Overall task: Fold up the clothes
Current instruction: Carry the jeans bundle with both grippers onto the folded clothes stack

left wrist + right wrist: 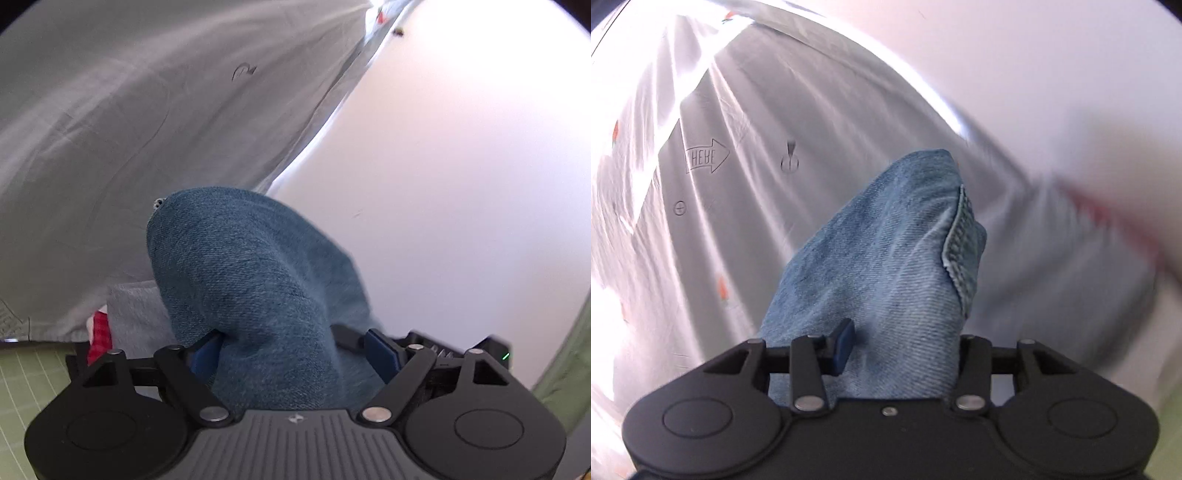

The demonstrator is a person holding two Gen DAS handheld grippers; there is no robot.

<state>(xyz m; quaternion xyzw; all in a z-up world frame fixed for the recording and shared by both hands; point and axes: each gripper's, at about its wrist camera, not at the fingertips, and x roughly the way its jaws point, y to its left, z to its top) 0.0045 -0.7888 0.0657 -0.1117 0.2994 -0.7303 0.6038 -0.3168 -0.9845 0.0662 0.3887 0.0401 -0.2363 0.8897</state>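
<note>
Denim jeans (258,295) bunched in both my grippers, lifted off the surface; heavy, soft, thick at the seam (960,243), so grip hems | left gripper (295,354) clamped wide on a fat wad | right gripper (901,343) clamped narrower | grey printed sheet (147,110) close behind, red checked cloth (99,339) below: snag risk

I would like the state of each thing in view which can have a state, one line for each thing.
left gripper: closed on a bunch of denim
right gripper: closed on denim as well
denim garment: lifted and bunched, not folded yet
grey sheet: hanging, wrinkled
red checked cloth: mostly hidden, state unclear
</note>
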